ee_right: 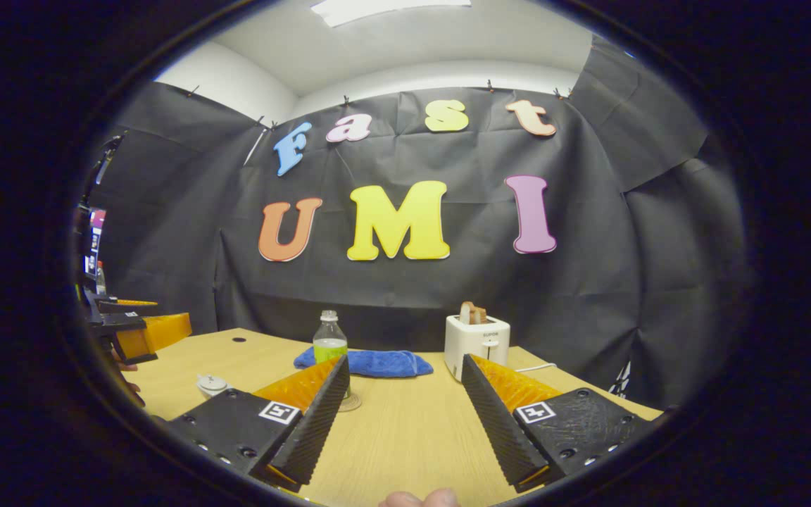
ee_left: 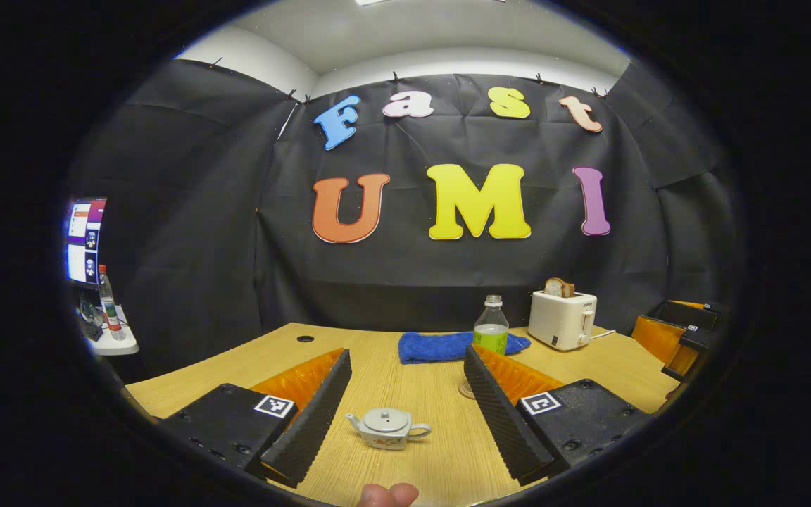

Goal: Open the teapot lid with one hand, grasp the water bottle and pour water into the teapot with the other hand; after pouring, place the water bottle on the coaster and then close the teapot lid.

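In the left gripper view my left gripper point(ee_left: 405, 422) sits low in the frame with its fingers spread wide and nothing between them but bare table. The teapot point(ee_left: 389, 428) stands in that gap, bottom centre, lid on, spout to frame left and handle to frame right; neither finger touches it. A fingertip point(ee_left: 388, 495) of my hand pokes in at the bottom edge.

Above the right-hand finger, right of centre, the bottle point(ee_left: 491, 325) stands upright with greenish liquid in its lower part. At its foot a round clear coaster point(ee_left: 467, 389) peeks out beside the finger; I cannot tell whether the bottle rests on it. Behind the bottle a blue towel point(ee_left: 448, 346) lies on the table point(ee_left: 377, 366), and to its right is a white toaster point(ee_left: 562, 320) with bread in the slot. The other gripper point(ee_left: 683, 334) shows at the far right edge.

In the right gripper view my right gripper point(ee_right: 405, 422) is likewise wide open, holding nothing, hovering over bare wood. The bottle point(ee_right: 329, 338) rises just above the tip of the left-hand finger, left of centre, with the coaster's point(ee_right: 351, 402) rim showing below it. The teapot point(ee_right: 211, 384) is small at lower left, partly hidden behind the gripper body. The towel point(ee_right: 377, 362) and toaster point(ee_right: 476, 343) sit mid-frame, and the left gripper point(ee_right: 134, 327) appears at the far left edge.
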Action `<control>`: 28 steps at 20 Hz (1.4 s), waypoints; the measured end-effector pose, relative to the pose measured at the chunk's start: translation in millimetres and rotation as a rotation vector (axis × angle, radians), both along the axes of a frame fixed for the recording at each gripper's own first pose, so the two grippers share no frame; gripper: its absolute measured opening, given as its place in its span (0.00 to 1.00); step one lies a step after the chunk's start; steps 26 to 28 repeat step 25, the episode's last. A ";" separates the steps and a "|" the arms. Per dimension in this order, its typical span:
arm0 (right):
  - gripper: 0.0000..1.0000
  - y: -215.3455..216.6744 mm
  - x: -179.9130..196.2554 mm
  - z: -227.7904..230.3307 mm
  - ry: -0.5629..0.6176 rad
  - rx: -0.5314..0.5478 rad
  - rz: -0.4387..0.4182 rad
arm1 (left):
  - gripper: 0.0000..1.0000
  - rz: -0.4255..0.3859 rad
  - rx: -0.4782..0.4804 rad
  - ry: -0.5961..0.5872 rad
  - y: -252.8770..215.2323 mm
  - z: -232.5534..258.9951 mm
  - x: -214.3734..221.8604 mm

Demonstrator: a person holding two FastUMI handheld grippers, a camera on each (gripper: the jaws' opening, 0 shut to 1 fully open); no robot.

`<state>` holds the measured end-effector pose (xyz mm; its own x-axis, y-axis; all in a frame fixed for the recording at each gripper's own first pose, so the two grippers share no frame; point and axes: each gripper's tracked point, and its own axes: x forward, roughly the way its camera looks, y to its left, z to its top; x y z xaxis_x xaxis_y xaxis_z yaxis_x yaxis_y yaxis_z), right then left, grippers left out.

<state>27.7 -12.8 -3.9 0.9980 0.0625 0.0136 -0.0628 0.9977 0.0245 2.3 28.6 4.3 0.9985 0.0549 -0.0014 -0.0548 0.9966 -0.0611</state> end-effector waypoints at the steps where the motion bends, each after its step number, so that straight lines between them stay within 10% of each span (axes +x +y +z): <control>1: 0.96 1.1 -5.1 0.5 0.001 -0.001 0.000 | 1.00 -0.007 -0.005 -0.005 -4.2 0.9 -4.2; 28: 0.95 27.3 -30.7 3.3 0.032 -0.038 -0.035 | 1.00 -0.043 0.001 0.006 -10.3 6.0 -30.4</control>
